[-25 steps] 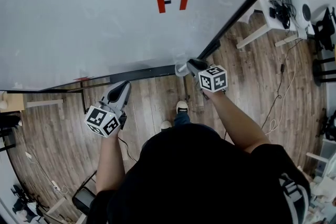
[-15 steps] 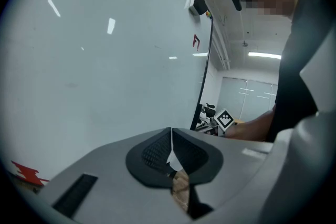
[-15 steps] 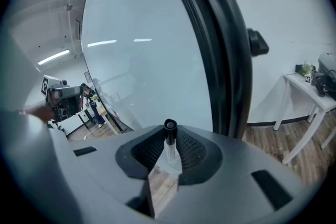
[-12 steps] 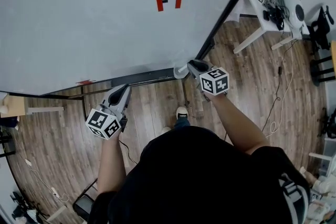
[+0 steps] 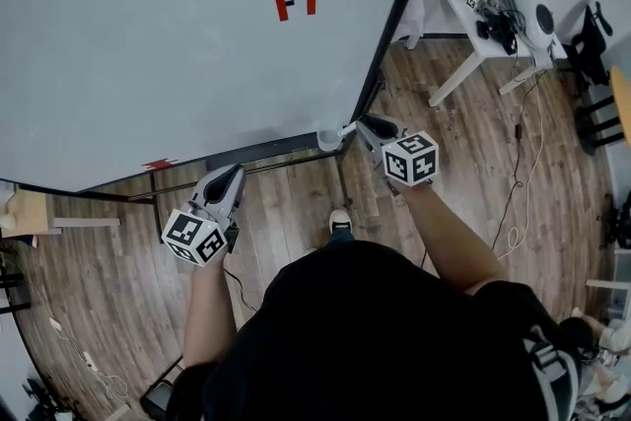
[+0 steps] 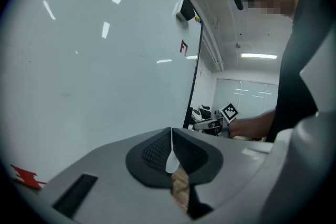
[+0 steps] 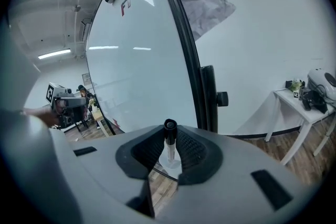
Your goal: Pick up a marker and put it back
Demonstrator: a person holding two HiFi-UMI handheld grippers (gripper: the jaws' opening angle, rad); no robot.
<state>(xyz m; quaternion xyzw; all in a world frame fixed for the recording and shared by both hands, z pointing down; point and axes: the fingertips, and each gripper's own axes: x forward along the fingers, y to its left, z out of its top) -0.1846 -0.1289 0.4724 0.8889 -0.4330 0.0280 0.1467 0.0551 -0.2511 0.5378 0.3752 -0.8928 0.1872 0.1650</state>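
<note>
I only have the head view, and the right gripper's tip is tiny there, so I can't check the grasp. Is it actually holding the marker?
Observer: Yes. In the right gripper view, the right gripper is shut on a marker. The white barrel sits between the pads and the black cap sticks up above them.
Operator: And the left one, is anything in it?
Observer: No. The left gripper view shows the left gripper with its jaws together and nothing between them.
</note>
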